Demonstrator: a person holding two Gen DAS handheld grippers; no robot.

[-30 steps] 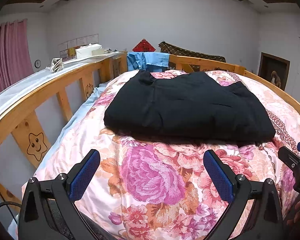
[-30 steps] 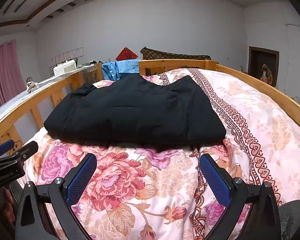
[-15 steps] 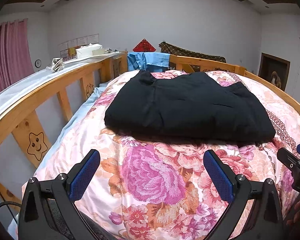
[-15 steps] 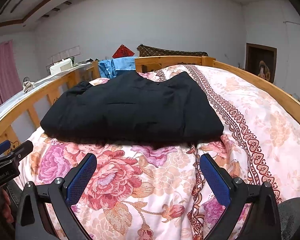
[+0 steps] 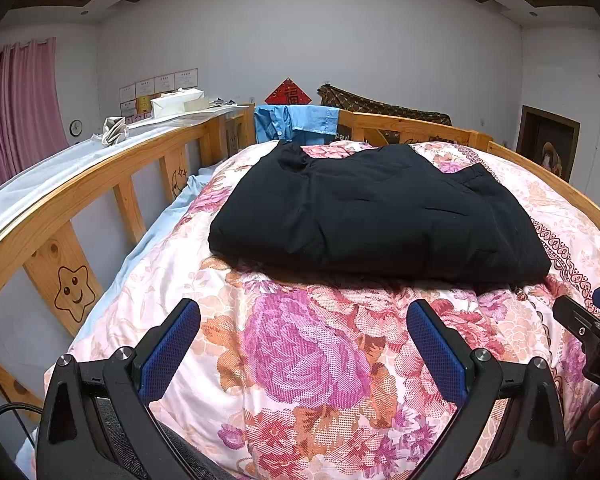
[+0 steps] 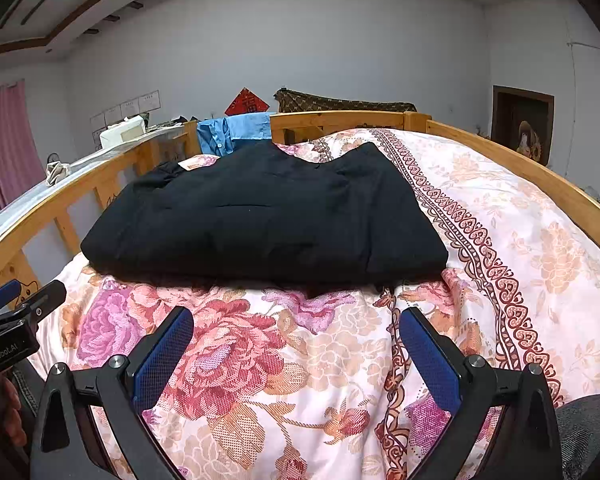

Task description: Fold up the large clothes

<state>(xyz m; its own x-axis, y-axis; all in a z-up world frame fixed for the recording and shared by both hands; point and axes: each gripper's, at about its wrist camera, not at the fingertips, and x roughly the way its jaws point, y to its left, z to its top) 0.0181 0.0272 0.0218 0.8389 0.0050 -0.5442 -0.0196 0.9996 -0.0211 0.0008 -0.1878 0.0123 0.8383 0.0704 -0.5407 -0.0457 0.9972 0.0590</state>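
A folded black garment [image 5: 376, 212] is laid flat on the pink floral quilt [image 5: 300, 360] of a wooden-railed bed [image 5: 100, 184], well ahead of both tongs; a blue shirt [image 5: 296, 122] is draped over the headboard below a red diamond paper bearing one Chinese character [image 5: 288, 92]. The left tongs [image 5: 304, 356] and right tongs [image 6: 296, 352] are held wide apart and empty over the quilt. "GenRobot.AI" is read on the left tongs' body in the right wrist view.

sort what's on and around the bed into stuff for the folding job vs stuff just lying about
For the job:
black garment, folded on the floral quilt
left tongs, open
right tongs, open

Lying about:
blue shirt over the bed rail
brown patterned cloth
white box
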